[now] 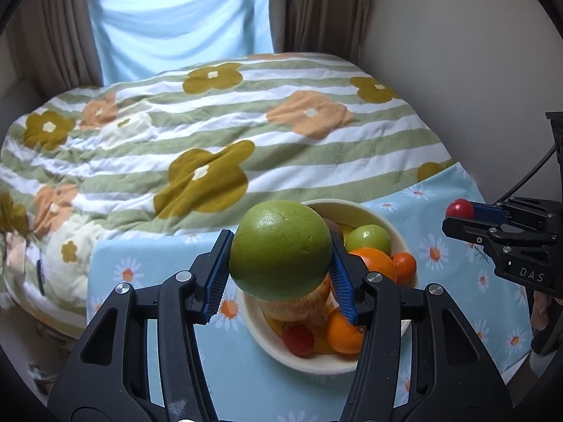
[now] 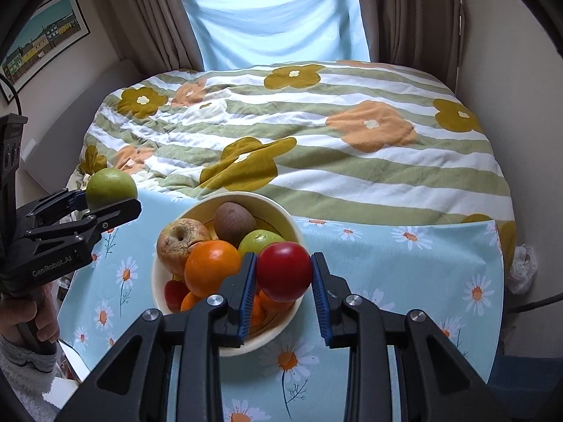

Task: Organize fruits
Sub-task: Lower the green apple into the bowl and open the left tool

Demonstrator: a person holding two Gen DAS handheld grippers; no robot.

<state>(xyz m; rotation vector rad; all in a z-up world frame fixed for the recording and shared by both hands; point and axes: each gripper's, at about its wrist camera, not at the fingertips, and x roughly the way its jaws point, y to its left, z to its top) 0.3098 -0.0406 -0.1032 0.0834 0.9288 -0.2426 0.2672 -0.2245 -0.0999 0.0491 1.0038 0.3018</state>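
mid-task: left gripper [image 1: 279, 274] clamped on green fruit [image 1: 280, 249], right gripper [image 2: 283, 293] on red fruit [image 2: 284, 270], both over bowl [image 2: 160, 270] w/ approx. seven fruits in it, nothing yet sorted onto cloth [image 2: 387, 263].

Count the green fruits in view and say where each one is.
2. A large green fruit is clamped in the left gripper, held up near the bowl. A smaller green fruit sits in the bowl beside the kiwi. Others may be buried underneath.
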